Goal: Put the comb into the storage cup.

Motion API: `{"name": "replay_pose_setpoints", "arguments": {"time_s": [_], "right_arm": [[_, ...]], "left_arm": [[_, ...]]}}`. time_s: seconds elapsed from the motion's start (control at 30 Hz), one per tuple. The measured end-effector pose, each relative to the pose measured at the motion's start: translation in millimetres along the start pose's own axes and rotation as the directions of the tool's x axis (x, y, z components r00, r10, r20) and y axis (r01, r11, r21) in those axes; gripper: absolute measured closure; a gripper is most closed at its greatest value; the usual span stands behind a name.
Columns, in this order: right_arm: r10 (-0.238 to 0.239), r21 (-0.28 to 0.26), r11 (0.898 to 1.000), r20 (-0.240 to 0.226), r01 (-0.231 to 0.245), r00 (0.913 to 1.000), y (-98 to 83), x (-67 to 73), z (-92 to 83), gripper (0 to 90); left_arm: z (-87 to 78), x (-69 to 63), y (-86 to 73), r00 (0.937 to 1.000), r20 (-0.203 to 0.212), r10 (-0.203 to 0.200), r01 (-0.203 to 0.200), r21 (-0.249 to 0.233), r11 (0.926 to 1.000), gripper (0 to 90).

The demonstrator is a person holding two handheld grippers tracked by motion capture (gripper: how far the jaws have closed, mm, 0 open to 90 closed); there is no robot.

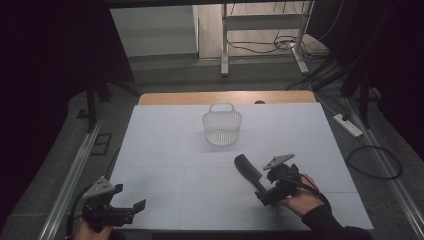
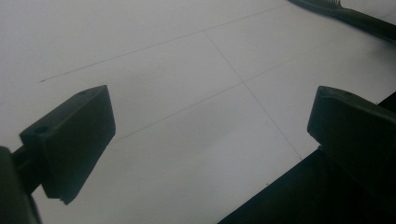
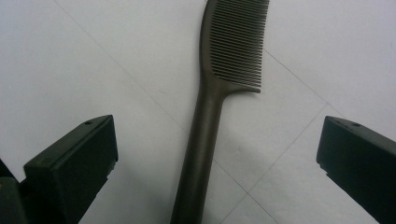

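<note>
comb [image 3: 205, 135] | flat on table, handle between wide right jaws, untouched

Comb [image 1: 249, 171] flat on table [image 1: 165, 150], right of ctr, handle twd near edge. Basket [image 1: 222, 127] behind it, well apart. Right tool [image 3: 217, 154] straddles handle; left tool [image 1: 127, 206] near-left corner.

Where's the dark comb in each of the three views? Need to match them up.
High view: the dark plastic comb with a long handle lies right of centre on the white table sheet, handle end at the right tool.
Left gripper view: a stretch of it crosses the top right corner.
Right gripper view: centre, handle running up between the open jaws.
Shared landmark: the thin seam lines on the sheet.
</note>
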State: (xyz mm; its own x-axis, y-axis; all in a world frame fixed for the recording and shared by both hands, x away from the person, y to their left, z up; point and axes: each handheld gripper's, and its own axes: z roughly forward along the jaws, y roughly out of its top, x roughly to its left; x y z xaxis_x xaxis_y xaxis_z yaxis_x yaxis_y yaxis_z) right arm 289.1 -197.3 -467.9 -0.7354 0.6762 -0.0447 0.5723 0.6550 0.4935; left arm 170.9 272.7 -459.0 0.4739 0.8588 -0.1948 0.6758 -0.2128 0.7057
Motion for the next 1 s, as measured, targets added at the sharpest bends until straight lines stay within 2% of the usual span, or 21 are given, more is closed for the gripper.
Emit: {"name": "replay_pose_setpoints", "arguments": {"time_s": [0.2,0.57,0.73,0.83,1.0], "right_arm": [[0.005,0.027,1.0,-0.004,-0.005,1.0,-0.8,0.7,8.9,0.0],[-0.028,0.113,0.993,0.0,0.028,0.9996,-6.2,2.9,32.9,0.0],[-0.023,0.134,0.991,-0.006,0.023,0.9997,-8.8,0.4,40.8,0.0],[-0.028,0.164,0.986,-0.004,0.029,0.9996,-10.1,0.7,45.1,0.0],[-0.009,0.174,0.985,-0.009,0.01,0.9999,-10.6,-0.2,46.4,0.0]], "left_arm": [[0.0,-0.1,0.0,1.0,0.0,0.002,-0.002,0.0,1.0,1.7],[0.1,-0.1,0.1,1.0,0.0,0.002,-0.002,0.002,1.0,1.8],[0.2,-0.1,0.1,1.0,-0.001,0.002,-0.002,0.002,1.0,1.7],[0.2,-0.2,0.2,1.0,0.0,0.003,-0.003,0.002,1.0,1.7],[0.1,0.0,0.1,1.0,0.001,0.002,-0.002,0.001,1.0,1.7]]}}
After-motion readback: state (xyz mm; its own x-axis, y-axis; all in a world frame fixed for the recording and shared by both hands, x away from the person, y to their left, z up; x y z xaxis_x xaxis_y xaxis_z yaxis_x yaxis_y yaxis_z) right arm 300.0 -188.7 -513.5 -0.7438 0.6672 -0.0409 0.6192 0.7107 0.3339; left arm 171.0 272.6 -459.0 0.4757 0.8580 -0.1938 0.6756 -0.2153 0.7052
